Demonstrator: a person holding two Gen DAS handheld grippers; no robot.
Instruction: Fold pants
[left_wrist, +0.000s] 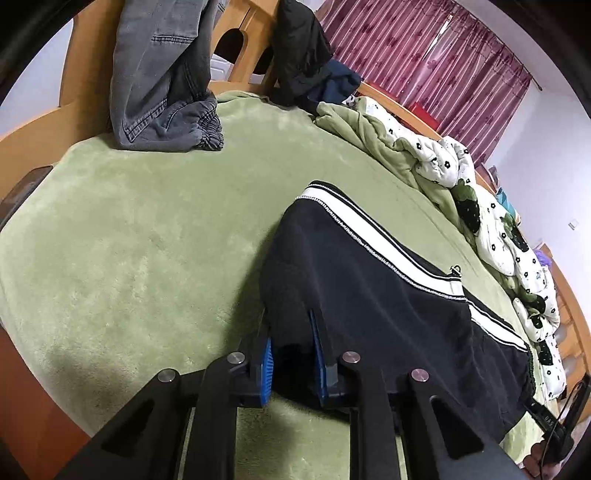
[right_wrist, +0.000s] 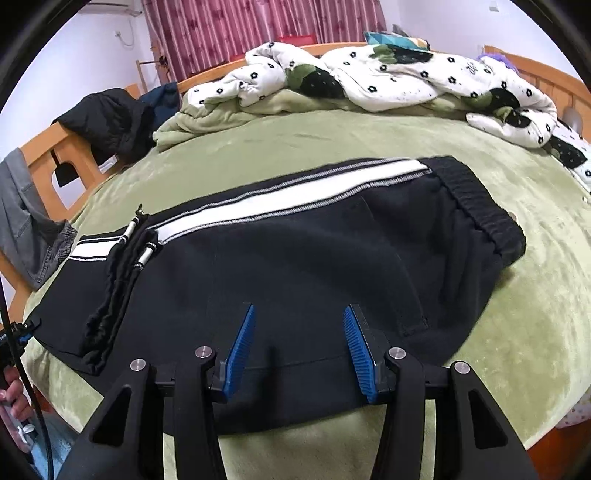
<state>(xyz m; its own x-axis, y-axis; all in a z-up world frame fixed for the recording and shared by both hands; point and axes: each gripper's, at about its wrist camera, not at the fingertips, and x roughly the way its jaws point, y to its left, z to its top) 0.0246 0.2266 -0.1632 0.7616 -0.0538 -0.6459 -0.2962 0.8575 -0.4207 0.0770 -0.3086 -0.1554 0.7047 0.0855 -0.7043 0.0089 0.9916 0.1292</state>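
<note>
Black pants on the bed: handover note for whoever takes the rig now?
Left gripper: shut on the black pants at the leg end, cloth lifted.
Right gripper: open, over the near edge of the pants, gripping nothing.
Pants lie on the green blanket, already doubled lengthwise, white stripe on the far side, waistband to the right.
Left: carry the leg end over to the waistband.

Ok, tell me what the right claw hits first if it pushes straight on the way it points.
Most likely the black pants: the right claw stands open, tilted down over the near part of the fabric, so it should meet cloth first, though depth is unclear.
</note>
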